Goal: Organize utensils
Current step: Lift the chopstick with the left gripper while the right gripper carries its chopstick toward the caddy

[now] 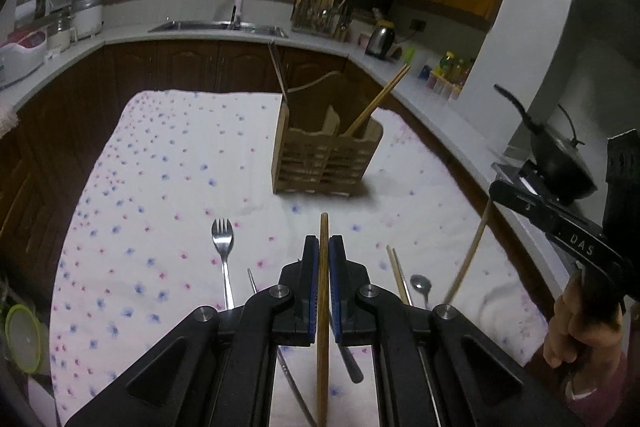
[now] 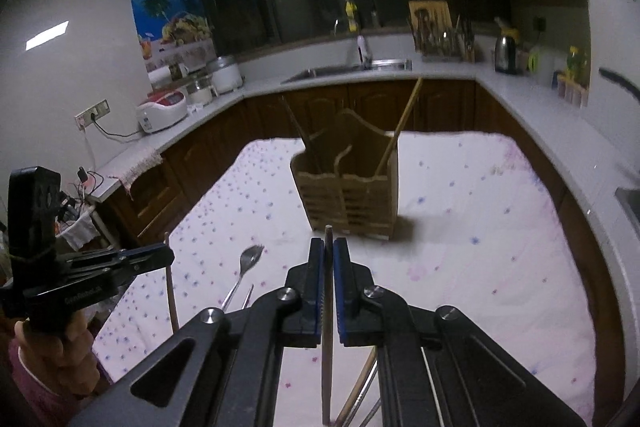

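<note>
From the left wrist view, the left gripper [image 1: 323, 247] is clamped on a wooden chopstick [image 1: 323, 327], and the wooden utensil holder [image 1: 326, 157] on the floral tablecloth [image 1: 160, 187] already has a pair of chopsticks [image 1: 380, 99] and a metal handle [image 1: 278, 71] standing in it — while a fork [image 1: 223, 247], a spoon [image 1: 421, 285] and two more chopsticks [image 1: 396, 275] lie unsorted. From the right wrist view, the right gripper [image 2: 329, 251] pinches another chopstick [image 2: 327, 327] short of the holder [image 2: 346, 193] — the job looks well under half done.

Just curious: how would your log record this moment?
left gripper: shut on chopstick | right gripper: shut on chopstick | wooden caddy: ahead
</note>
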Demonstrator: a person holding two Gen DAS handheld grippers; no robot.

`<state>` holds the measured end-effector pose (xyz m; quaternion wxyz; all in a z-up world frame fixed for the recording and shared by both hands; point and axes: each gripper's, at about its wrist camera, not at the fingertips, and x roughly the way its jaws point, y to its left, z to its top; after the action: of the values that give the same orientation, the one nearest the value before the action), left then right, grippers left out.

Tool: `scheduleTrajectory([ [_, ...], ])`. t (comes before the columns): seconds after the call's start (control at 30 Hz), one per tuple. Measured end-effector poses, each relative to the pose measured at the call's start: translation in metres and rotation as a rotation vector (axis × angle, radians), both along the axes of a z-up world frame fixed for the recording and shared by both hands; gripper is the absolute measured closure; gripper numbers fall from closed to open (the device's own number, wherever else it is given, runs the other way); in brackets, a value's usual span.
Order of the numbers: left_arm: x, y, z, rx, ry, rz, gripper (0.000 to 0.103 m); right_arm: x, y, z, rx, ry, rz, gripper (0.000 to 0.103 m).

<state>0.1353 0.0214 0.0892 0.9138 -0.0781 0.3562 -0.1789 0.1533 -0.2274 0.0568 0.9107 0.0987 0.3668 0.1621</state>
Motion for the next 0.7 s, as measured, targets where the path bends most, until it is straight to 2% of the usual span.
scheduleTrajectory([
  [0.27, -0.016, 0.013, 0.018, -0.024, -0.055, 0.01, 0.1, -0.003, -0.01, 0.023, 0.019, -0.064, -0.024, 0.099],
  [0.7, -0.008, 0.034, 0.034, -0.074, -0.122, 0.075, 0.1, 0.005, -0.02, 0.032, 0.041, -0.091, -0.056, 0.099],
])
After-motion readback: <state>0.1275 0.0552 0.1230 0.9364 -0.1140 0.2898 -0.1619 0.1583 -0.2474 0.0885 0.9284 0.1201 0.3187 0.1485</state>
